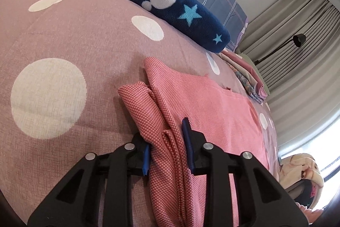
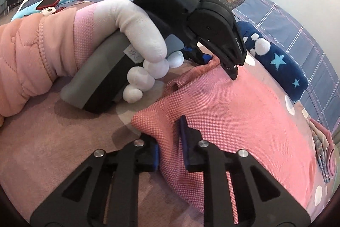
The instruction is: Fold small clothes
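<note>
**Both tools pinch the pink garment's edge on the bed**

The bed (image 1: 63, 39), under a dusty-pink cover with big white dots, fills the space ahead of and under both tools, a broad soft base for folding. The pink garment (image 1: 212, 99) is spread flat on it, stretching forward and to the right of the left tool (image 1: 167, 154), with its near edge gathered into folds. A navy plush roll (image 1: 180, 12) with white spots and blue stars lies well beyond the garment, ahead of the left tool, and a small stack of folded cloths (image 1: 252, 82) sits far off to that tool's right; they look set aside to leave room.

The left tool is clamped on a bunched pleat of the near edge, cloth pressed between its blue pads (image 1: 188, 137). The right tool (image 2: 170, 150) grips the garment's corner the same way, fabric filling the gap between its jaws. Ahead of it the gloved left hand (image 2: 136, 50) holds the other device, its tip down on the cloth.

Two holds along one edge would, I judge, let that edge be lifted evenly and carried over for a fold
</note>
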A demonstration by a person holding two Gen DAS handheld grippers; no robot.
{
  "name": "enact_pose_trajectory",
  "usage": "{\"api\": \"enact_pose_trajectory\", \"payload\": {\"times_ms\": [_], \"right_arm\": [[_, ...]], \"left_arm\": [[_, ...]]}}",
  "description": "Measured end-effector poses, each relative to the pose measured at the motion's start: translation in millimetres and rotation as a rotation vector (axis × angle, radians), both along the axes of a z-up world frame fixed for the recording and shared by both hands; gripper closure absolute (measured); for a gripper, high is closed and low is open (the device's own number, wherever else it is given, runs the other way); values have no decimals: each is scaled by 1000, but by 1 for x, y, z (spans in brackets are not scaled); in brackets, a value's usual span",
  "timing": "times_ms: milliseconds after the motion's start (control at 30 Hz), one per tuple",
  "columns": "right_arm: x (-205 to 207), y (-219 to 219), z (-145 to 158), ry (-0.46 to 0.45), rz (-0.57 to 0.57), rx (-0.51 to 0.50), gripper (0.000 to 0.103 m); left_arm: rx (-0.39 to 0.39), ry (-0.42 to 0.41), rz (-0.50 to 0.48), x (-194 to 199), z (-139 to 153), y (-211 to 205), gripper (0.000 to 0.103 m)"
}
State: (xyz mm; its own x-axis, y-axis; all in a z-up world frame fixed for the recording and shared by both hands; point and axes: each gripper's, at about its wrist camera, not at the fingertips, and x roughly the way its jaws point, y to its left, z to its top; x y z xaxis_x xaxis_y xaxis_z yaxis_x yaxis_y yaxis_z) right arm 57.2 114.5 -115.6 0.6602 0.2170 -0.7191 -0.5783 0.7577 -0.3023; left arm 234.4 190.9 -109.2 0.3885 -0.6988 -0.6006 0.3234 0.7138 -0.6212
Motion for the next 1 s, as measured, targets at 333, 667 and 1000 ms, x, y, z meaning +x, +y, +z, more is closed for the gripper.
{"api": "enact_pose_trajectory", "payload": {"times_ms": [333, 667, 1000], "right_arm": [[-23, -27, 38, -133, -57, 109, 97], [-25, -137, 79, -46, -238, 455, 98], [-35, -247, 77, 56, -382, 707, 98]], "left_arm": [[28, -86, 41, -15, 42, -19, 90], [131, -169, -1, -29, 102, -93, 90], [223, -203, -105, -42, 121, -204, 90]]}}
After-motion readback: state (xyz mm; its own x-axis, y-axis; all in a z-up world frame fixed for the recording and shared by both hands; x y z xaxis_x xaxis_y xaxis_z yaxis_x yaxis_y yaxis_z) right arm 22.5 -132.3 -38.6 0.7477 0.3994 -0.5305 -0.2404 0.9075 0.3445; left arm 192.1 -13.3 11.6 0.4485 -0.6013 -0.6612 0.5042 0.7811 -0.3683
